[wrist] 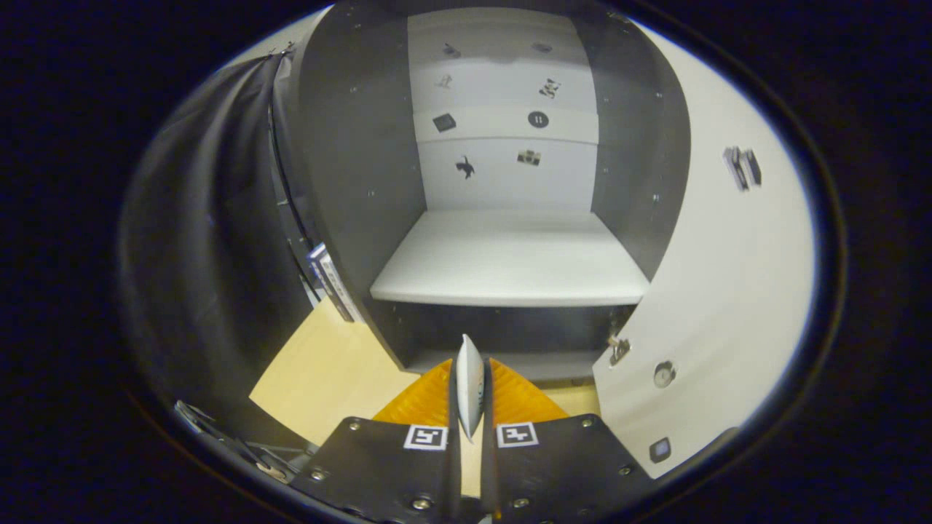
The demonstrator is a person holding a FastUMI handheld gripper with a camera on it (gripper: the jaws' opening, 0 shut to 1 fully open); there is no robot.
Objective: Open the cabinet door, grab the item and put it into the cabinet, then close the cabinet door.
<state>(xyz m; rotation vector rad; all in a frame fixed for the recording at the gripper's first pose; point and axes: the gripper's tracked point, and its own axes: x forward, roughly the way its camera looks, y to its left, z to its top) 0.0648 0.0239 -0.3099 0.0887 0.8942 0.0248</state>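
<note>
Item [470, 386] was pinched edge-on in the gripper [470, 397], long axis forward; shelf [510, 266] lay straight ahead, slightly above, door [721, 291] swung open.

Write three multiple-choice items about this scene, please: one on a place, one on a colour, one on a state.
1. Where is the thin white item?
A. On the cabinet shelf
B. Between the gripper fingers
C. On the table

2. What colour is the shelf ahead of the fingers?
A. White
B. Red
C. Green

3. How does the cabinet door stand?
A. Closed
B. Open, swung to the right
C. Taken off

Answers: 1 B, both fingers press its flat sides; 2 A, the board looks white and bare; 3 B, the inside of the cabinet shows.
</note>
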